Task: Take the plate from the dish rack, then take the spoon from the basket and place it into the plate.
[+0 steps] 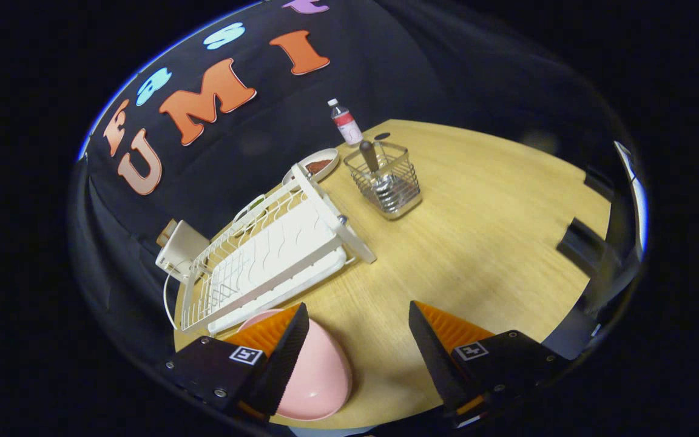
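Plate: out of the dish rack, lying on the table near the left finger.
Spoon: in the far basket, untaken.
Tool: wide, empty.

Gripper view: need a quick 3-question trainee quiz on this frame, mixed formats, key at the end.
1. True or false: the pink plate stands upright in the white dish rack.
2. The spoon sits: A) on the plate; B) in the wire basket, beyond the tongs; C) between the fingers.
3. Fill in: the tongs are ____, holding nothing.

Key:
1. False; the plate lies on the wooden table beside the rack, partly behind one finger.
2. B
3. open
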